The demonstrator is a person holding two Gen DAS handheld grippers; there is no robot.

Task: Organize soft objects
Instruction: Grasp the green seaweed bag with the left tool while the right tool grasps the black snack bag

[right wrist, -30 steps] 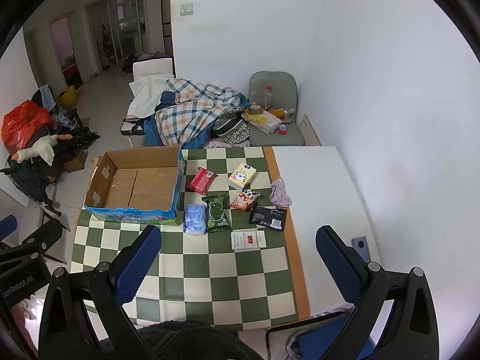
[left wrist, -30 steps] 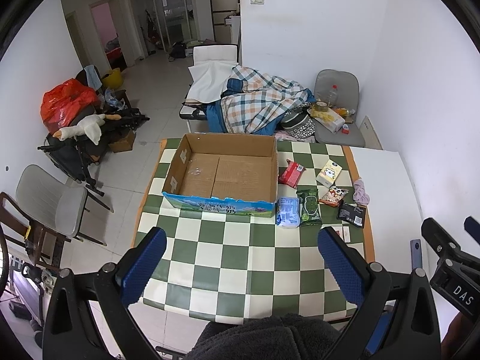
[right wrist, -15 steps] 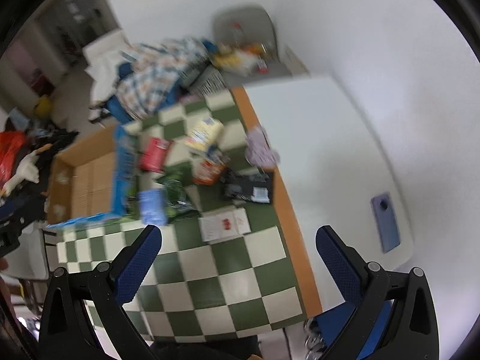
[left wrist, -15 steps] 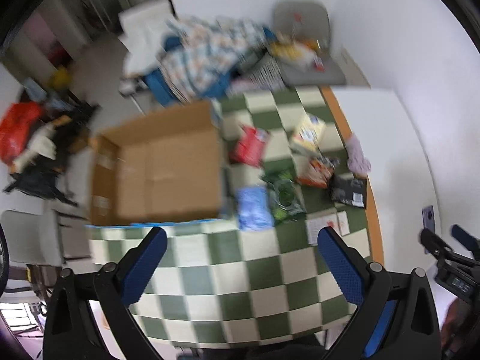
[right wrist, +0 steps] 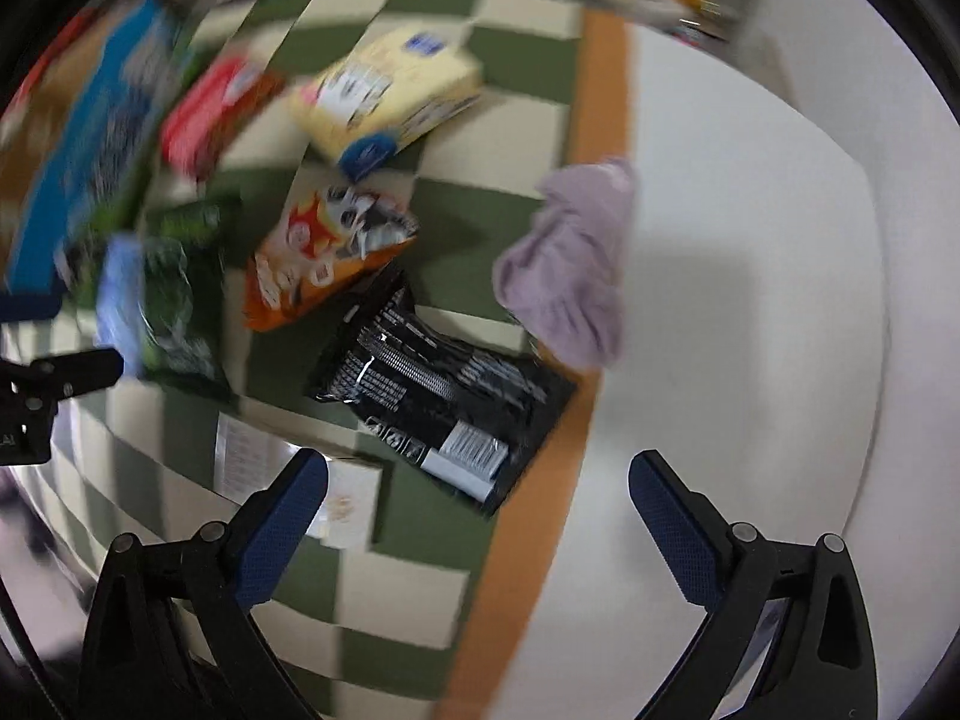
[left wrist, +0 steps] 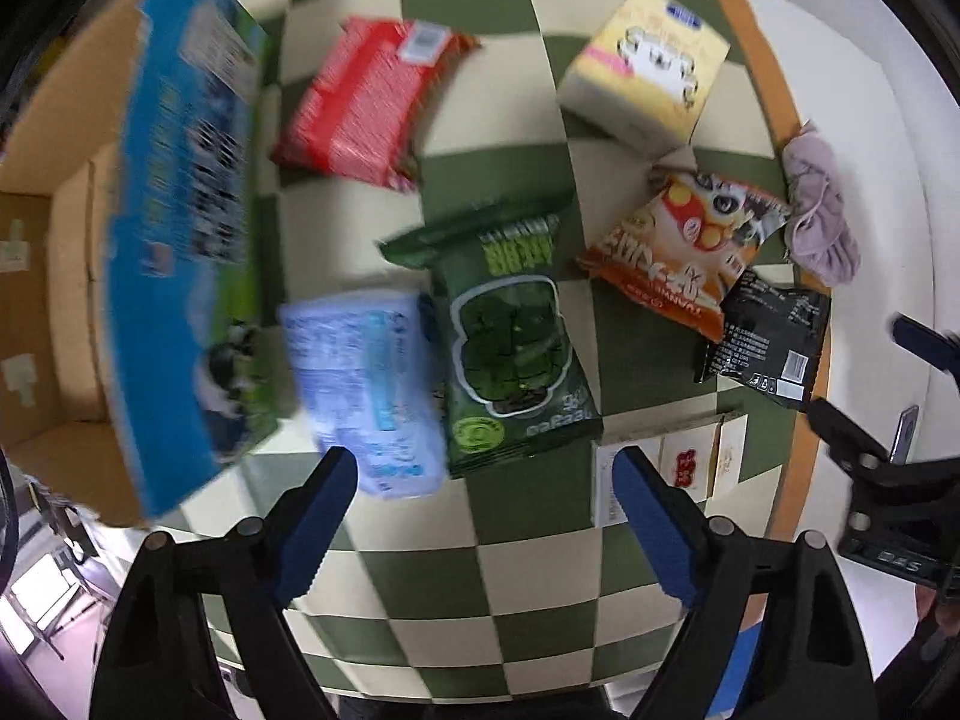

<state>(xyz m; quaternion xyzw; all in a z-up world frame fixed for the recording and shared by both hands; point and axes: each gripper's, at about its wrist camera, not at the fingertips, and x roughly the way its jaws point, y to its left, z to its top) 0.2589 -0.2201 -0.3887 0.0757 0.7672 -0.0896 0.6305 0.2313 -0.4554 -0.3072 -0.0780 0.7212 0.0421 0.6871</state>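
My left gripper [left wrist: 485,468] is open and empty, just above the near end of a green snack bag [left wrist: 510,336] and a light blue tissue pack [left wrist: 366,390]. A red pack [left wrist: 366,102], a yellow tissue pack [left wrist: 648,60], an orange snack bag [left wrist: 678,252], a black pouch [left wrist: 774,342] and a crumpled lilac cloth [left wrist: 819,210] lie around them. My right gripper [right wrist: 477,480] is open and empty over the black pouch [right wrist: 444,390], with the lilac cloth [right wrist: 570,276] just beyond it.
An open cardboard box [left wrist: 120,228] with a blue printed side stands at the left of the checkered table [left wrist: 480,570]. A white card [left wrist: 660,468] lies near my left gripper. The table's white part [right wrist: 750,300] lies at the right.
Both grippers have dropped from high above the table to close over the items. Both views are blurred by motion. Both stay open.
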